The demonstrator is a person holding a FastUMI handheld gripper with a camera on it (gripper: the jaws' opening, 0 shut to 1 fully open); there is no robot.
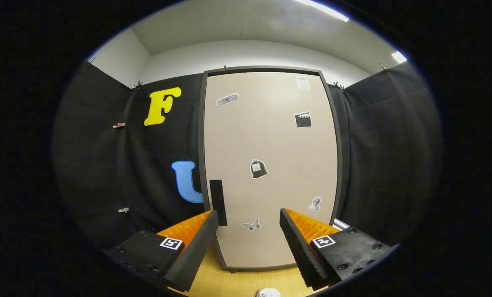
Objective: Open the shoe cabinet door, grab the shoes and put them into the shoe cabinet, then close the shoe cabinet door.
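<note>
The shoe cabinet (pixel 270 165) stands straight ahead, tall, with a beige door in a dark frame that carries several small stickers. The door is closed. A black vertical handle (pixel 218 202) sits on the door's left edge, just beyond my left finger (pixel 196 243). My gripper (pixel 250 222) is open, its orange-and-black fingers spread wide with nothing between them. A bit of something white (pixel 268 293) peeks in low on the wooden floor between the fingers; I cannot tell whether it is a shoe.
Black cloth walls (pixel 390 156) close in on both sides of the cabinet. The light wooden floor (pixel 246 280) runs from the cabinet's foot toward me. A small white object (pixel 340 224) lies by the cabinet's lower right corner.
</note>
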